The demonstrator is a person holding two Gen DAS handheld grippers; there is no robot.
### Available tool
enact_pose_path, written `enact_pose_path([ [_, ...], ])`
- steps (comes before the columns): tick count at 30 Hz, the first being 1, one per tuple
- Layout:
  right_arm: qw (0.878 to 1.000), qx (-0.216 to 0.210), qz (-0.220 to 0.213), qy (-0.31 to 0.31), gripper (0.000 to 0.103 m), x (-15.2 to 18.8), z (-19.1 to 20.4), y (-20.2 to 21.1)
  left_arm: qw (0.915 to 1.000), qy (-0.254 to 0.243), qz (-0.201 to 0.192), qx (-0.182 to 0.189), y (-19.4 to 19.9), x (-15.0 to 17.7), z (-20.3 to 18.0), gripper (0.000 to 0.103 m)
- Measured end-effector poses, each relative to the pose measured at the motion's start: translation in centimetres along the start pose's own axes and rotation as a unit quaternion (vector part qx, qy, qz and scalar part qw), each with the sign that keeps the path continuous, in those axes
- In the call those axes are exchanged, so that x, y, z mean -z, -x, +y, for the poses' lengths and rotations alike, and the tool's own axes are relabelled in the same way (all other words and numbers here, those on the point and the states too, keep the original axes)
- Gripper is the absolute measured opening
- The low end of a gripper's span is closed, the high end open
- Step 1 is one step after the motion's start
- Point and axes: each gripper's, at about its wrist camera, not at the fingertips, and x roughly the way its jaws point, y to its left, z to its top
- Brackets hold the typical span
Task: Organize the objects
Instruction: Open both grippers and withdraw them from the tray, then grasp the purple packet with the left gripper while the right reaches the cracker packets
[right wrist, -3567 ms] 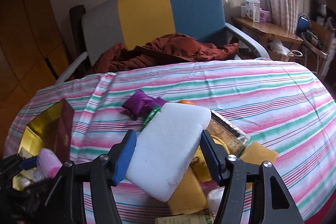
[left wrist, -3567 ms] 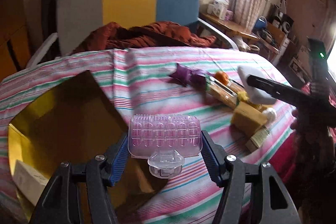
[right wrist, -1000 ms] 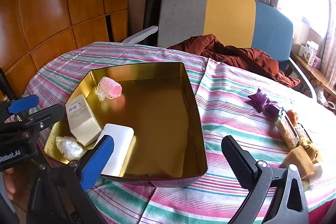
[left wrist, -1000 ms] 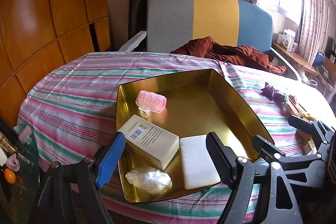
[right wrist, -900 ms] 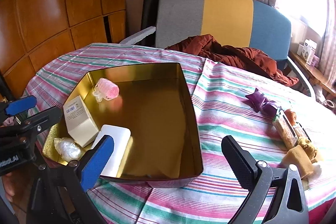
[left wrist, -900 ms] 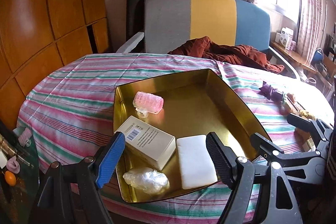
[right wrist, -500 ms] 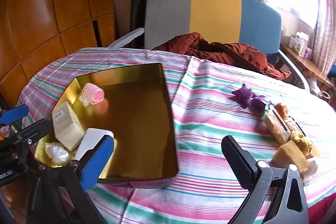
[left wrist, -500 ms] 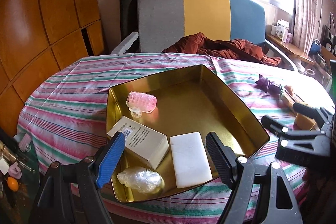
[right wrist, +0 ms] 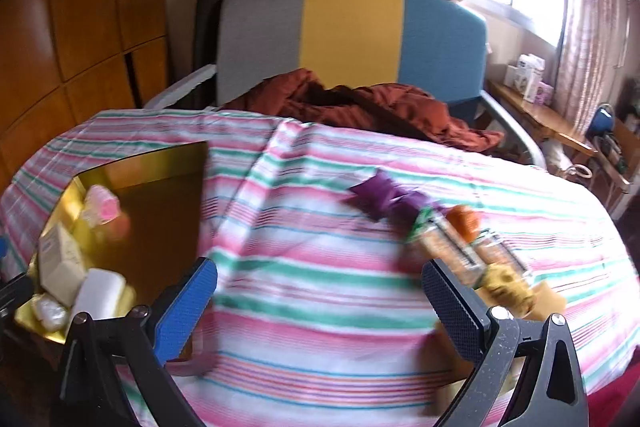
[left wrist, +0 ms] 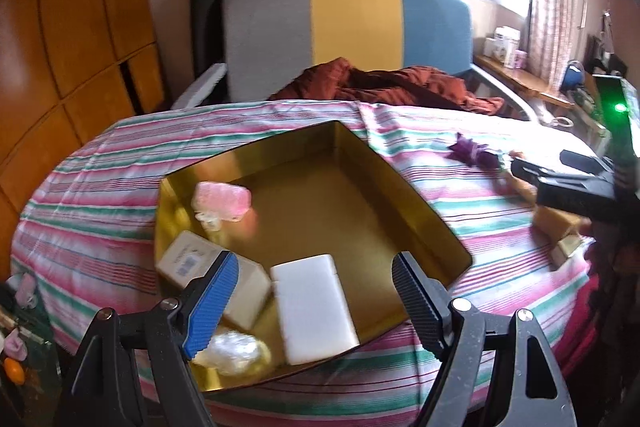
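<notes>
Left gripper [left wrist: 314,293]: jaws apart, empty, above the near edge of the gold tin [left wrist: 420,205]. Tin holds, straight ahead: white block [left wrist: 314,311]; left of it, cardboard box [left wrist: 208,277]; beyond, pink roller [left wrist: 222,201]. Right gripper [right wrist: 320,301]: jaws apart, empty, over striped tablecloth [right wrist: 320,267]; purple pouch [right wrist: 380,199] and snack packets [right wrist: 452,251] ahead-right.

Both wrist cameras look forward and slightly down across the striped table toward the tricolour chair [left wrist: 348,27], the left close over the gold tray [left wrist: 424,211], the right farther right, sharing that tray [right wrist: 160,155] and the purple pouch [right wrist: 380,195].
</notes>
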Motion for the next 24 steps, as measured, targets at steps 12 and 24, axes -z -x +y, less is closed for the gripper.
enact_pose_path([
  [12,0.992,0.116,0.012,-0.046,0.103,-1.8,-12.4,-3.0,0.9971,-0.026,0.035,0.062,-2.1,-1.8,-3.7,0.08],
  [24,0.979,0.082,0.042,-0.182,0.103,0.1,-19.2,-4.3,0.9915,-0.06,0.058,0.099,-6.8,-7.0,-9.8,0.078],
])
